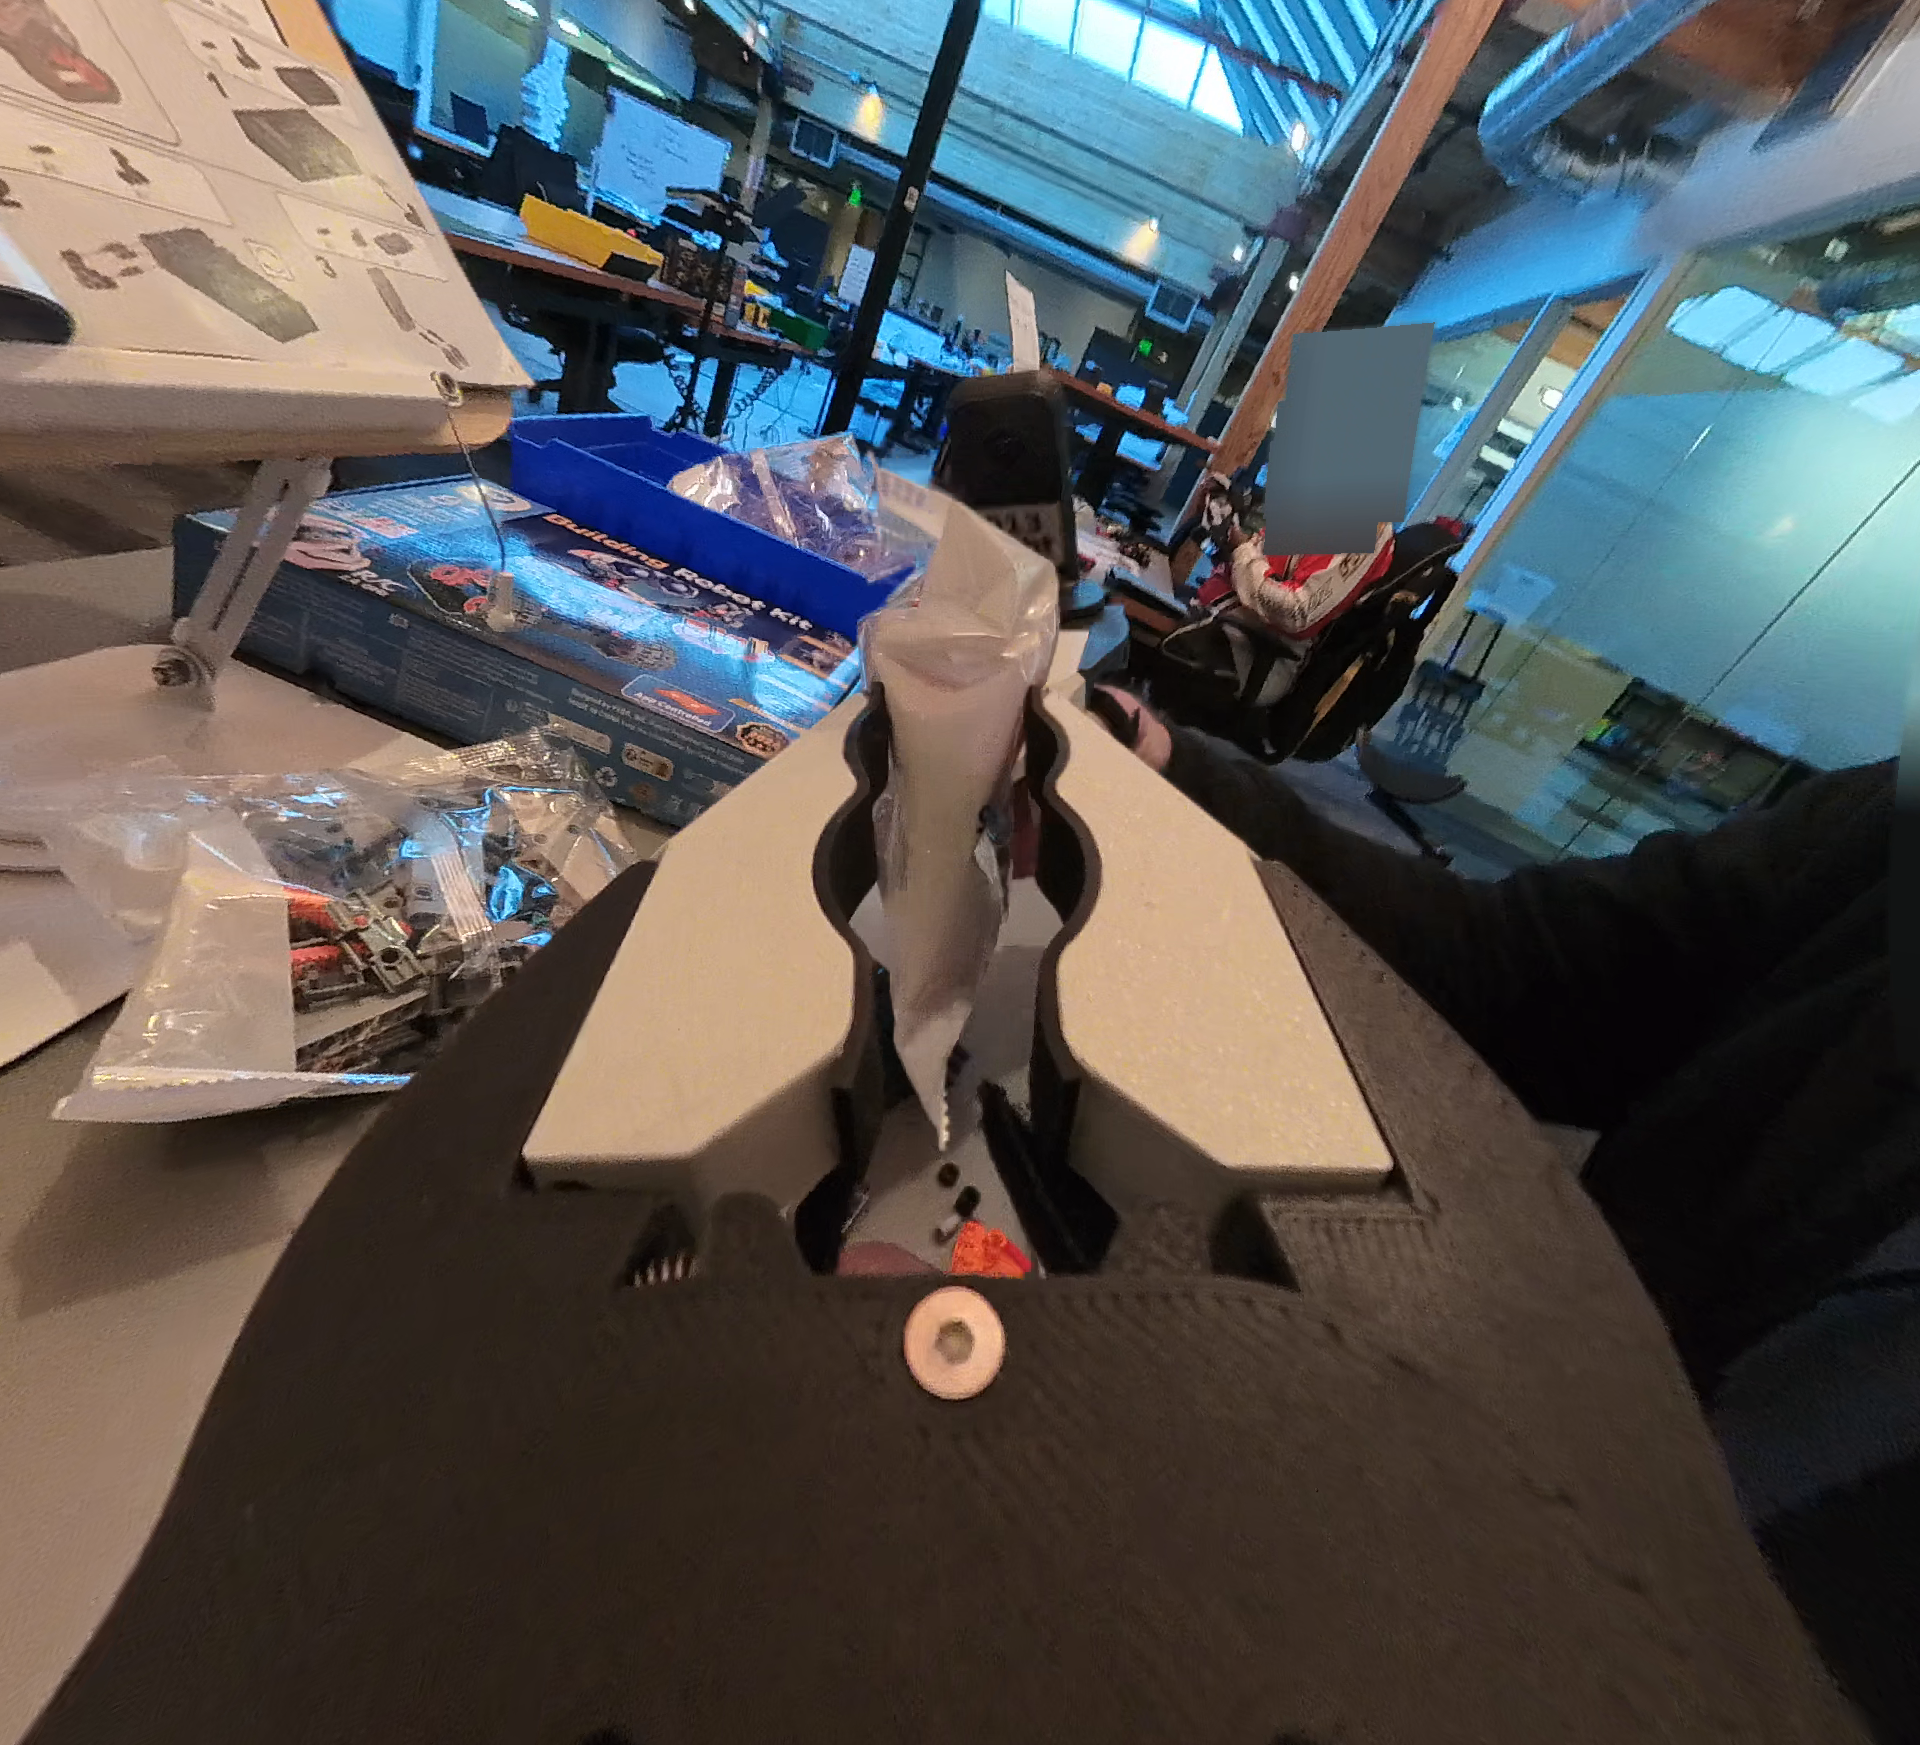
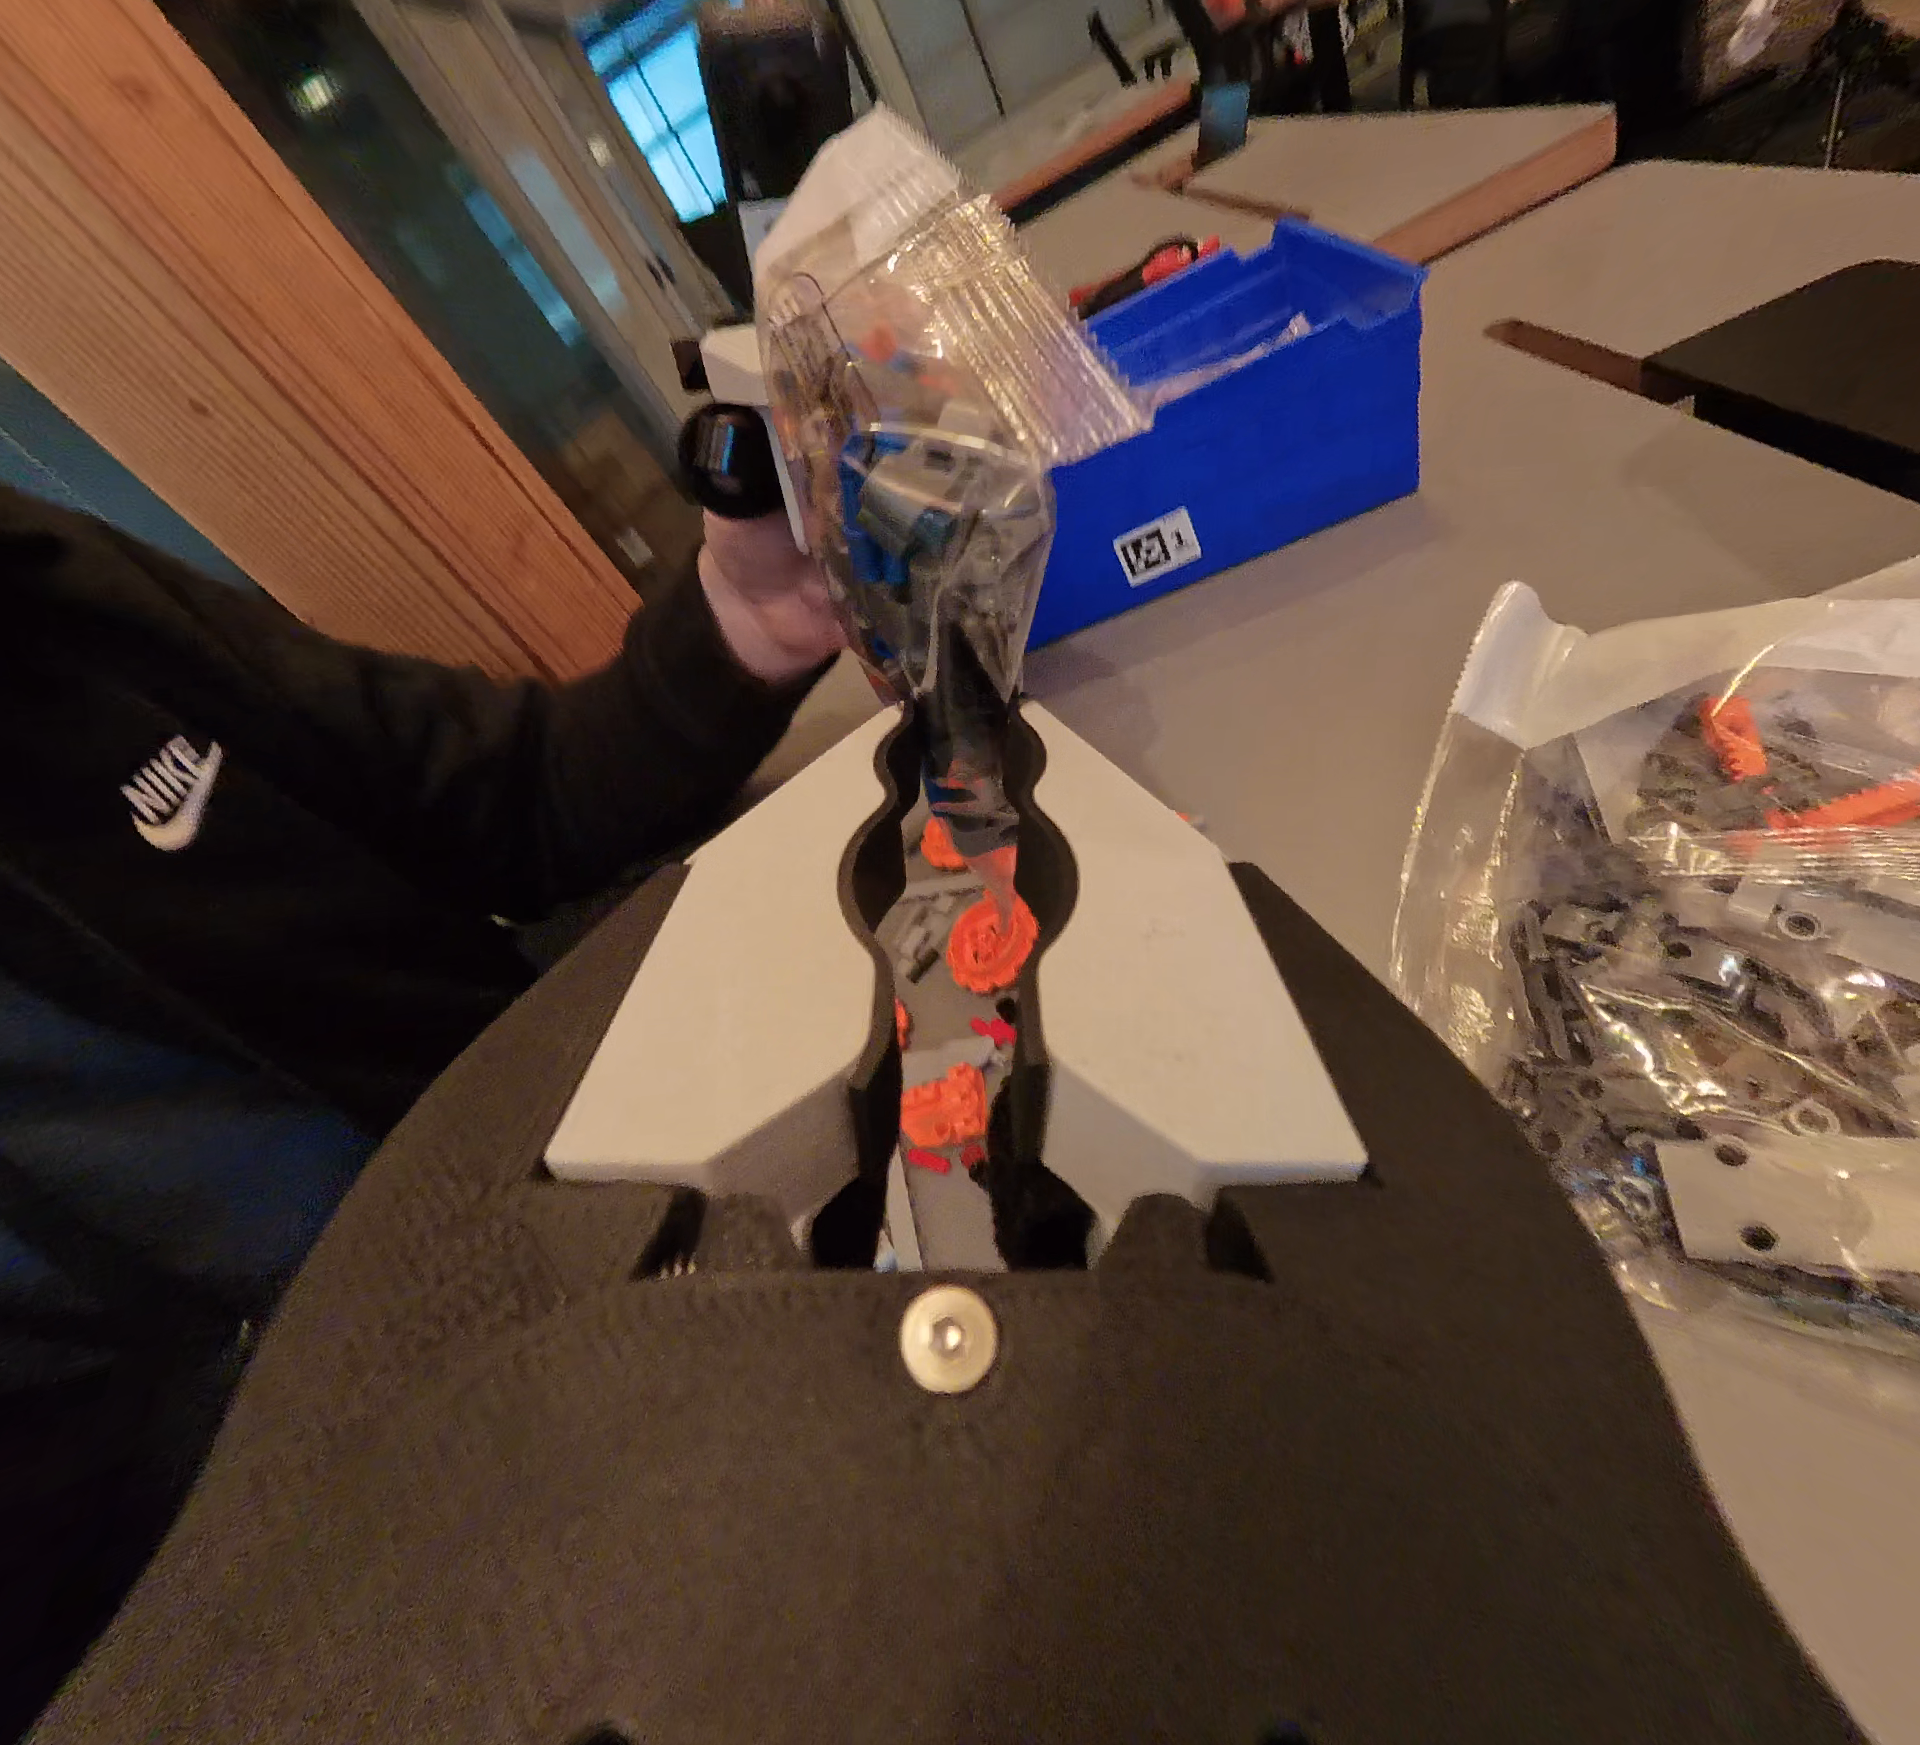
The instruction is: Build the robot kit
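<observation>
The left gripper (image 1: 954, 708) pinched the upper edge of a clear plastic bag (image 1: 951, 864) — soft, crinkly, light, best held by its flat seam. The right gripper (image 2: 961, 719) clamped the same bag (image 2: 914, 469) lower down, small parts inside, above the grey tabletop (image 2: 1299, 656) near a blue bin (image 2: 1247, 469) — a workshop hall beyond.
</observation>
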The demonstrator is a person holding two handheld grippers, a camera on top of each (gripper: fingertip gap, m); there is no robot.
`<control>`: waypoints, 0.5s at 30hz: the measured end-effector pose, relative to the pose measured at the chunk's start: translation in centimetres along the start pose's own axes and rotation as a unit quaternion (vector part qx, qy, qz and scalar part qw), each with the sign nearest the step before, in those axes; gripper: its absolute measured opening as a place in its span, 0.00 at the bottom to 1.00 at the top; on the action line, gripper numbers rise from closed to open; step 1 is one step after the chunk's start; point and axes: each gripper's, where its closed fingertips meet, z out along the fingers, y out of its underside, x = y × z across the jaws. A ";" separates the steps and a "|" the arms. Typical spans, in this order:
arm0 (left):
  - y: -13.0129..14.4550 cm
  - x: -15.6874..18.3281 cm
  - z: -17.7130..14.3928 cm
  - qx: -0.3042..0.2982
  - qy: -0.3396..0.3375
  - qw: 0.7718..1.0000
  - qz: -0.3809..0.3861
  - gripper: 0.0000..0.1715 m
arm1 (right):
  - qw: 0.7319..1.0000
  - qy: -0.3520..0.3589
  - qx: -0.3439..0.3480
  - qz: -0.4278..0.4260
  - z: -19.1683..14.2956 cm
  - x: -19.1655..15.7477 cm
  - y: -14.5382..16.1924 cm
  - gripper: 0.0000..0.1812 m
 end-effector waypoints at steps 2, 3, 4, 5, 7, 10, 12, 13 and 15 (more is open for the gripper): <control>0.3 0.3 0.1 -0.011 -0.003 1.000 0.022 0.10 | 1.000 -0.008 -0.025 -0.006 0.3 -0.5 0.7 0.07; 0.4 0.5 0.1 -0.015 -0.001 0.999 0.030 0.08 | 0.999 -0.014 -0.031 -0.011 0.4 -0.8 0.9 0.07; 0.5 0.6 0.1 -0.018 -0.001 0.999 0.037 0.06 | 0.999 -0.013 -0.032 -0.021 0.3 -1.0 0.8 0.11; 0.5 0.6 0.1 -0.019 -0.008 0.999 0.046 0.05 | 0.999 -0.010 -0.028 -0.031 0.0 -1.1 0.5 0.17; 0.9 1.3 0.2 -0.034 0.005 0.997 0.069 0.05 | 0.999 0.001 0.008 -0.043 -1.1 -1.2 -1.2 0.25; 2.3 2.6 0.7 -0.074 0.032 0.992 0.095 0.05 | 0.996 0.007 0.053 -0.072 -3.0 -1.9 -3.3 0.26; 3.4 3.7 1.1 -0.099 0.057 0.987 0.109 0.05 | 0.993 0.001 0.031 -0.110 -3.0 -3.3 -3.1 0.23; 4.0 4.0 1.3 -0.110 0.063 0.985 0.117 0.05 | 0.992 0.007 0.006 -0.125 -2.5 -3.8 -2.7 0.21; 5.0 4.4 1.8 -0.133 0.067 0.979 0.137 0.05 | 0.989 0.001 -0.021 -0.145 -1.4 -5.1 -2.2 0.17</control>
